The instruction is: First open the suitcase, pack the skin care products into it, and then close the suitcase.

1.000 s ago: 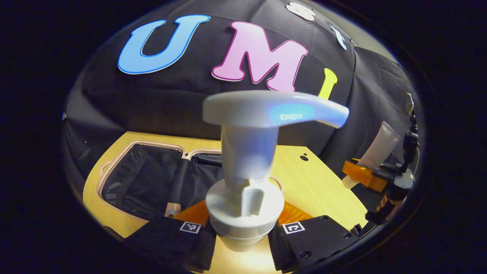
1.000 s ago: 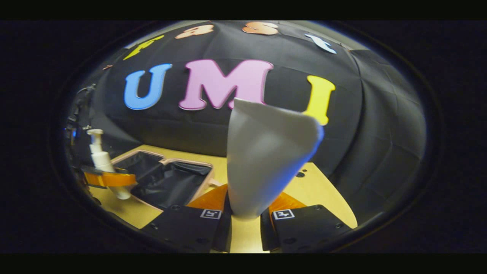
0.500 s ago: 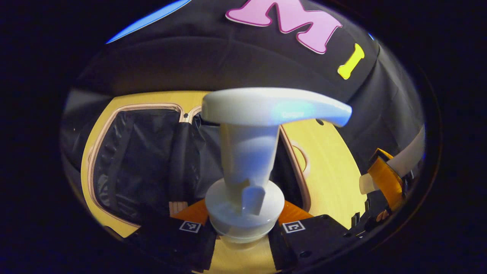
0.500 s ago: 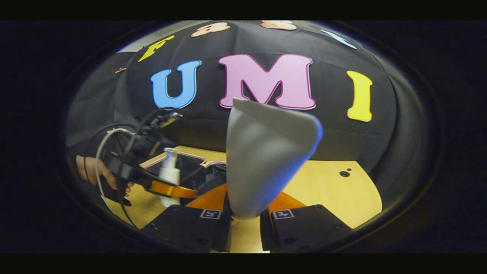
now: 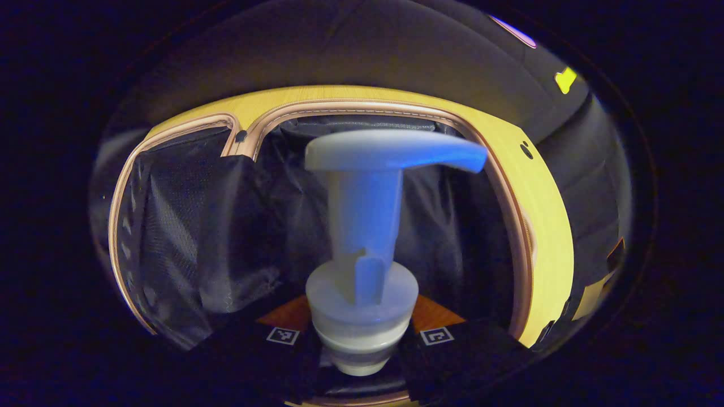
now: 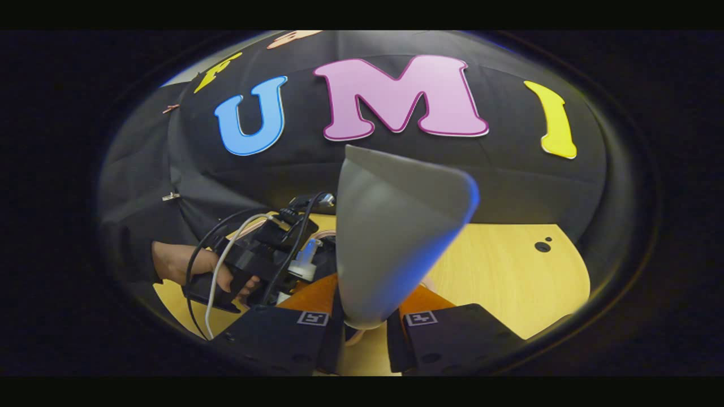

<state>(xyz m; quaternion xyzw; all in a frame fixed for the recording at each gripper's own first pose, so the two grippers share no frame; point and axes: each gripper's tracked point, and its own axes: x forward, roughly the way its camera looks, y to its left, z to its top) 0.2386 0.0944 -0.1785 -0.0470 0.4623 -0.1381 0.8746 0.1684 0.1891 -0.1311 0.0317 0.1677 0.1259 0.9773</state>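
Wooden table (image 6: 498, 277); left gripper (image 5: 360, 339) clamps pump bottle (image 5: 365, 249), right gripper (image 6: 365, 330) tube (image 6: 390, 249).

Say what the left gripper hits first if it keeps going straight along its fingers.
Probably the black lining of the open suitcase. The left gripper, shut on the pump bottle, points into that compartment with nothing between; depth is unclear.

In the left gripper view, the white plastic pump bottle (image 5: 362, 249) stands upright between the left gripper (image 5: 360, 339) fingers, over the open black-lined suitcase (image 5: 198, 226) lying on the yellow wooden table (image 5: 546, 226). In the right gripper view, the pale squeeze tube (image 6: 390, 243) rises between the right gripper (image 6: 365, 328) fingers, the table beyond it; the left gripper is at the near left.
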